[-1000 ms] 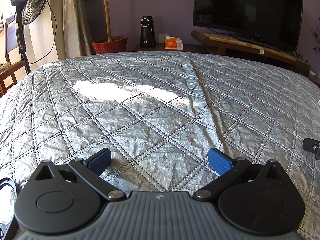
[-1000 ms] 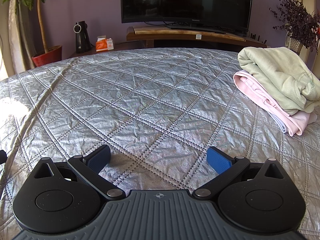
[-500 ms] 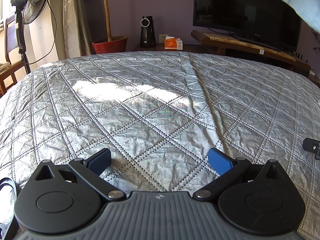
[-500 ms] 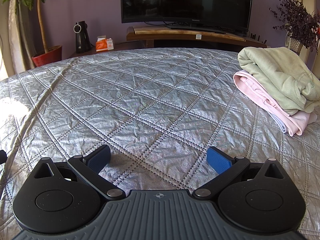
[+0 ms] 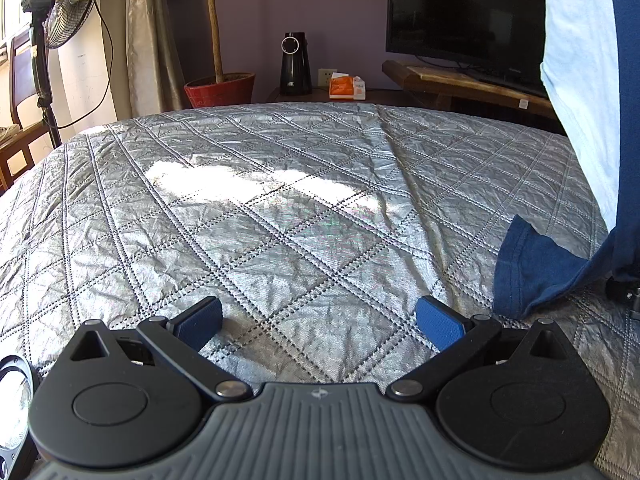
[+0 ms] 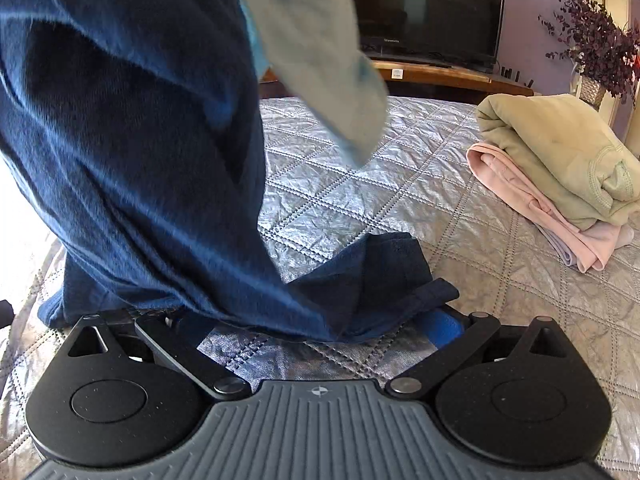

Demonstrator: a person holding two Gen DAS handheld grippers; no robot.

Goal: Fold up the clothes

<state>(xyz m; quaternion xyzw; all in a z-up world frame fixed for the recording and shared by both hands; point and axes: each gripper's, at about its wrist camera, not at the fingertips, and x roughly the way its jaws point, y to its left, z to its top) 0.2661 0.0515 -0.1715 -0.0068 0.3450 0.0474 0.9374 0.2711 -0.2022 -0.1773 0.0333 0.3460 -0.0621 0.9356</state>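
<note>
A navy garment [image 6: 132, 152] with a pale blue part hangs down onto the silver quilted bedspread [image 5: 280, 200], draping over the right gripper [image 6: 320, 320], whose fingers look spread wide though cloth half hides them. Only that view shows the folded green and pink stack [image 6: 560, 176] far right. The left gripper [image 5: 320, 318] sits wide apart, empty, the navy hem [image 5: 532, 272] just right of it.

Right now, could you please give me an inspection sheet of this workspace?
Surface: silver quilted bedspread, wrinkled, sunlit patch.
Job's things: dark blue garment with light blue part draped in front of right gripper; folded green garment stacked on folded pink garment.
Clutter: nothing seen.
Grippers: left gripper open, empty; right open, cloth over its fingers.
Cables: fan cord.
Surroundings: black television, standing fan, potted tree.
</note>
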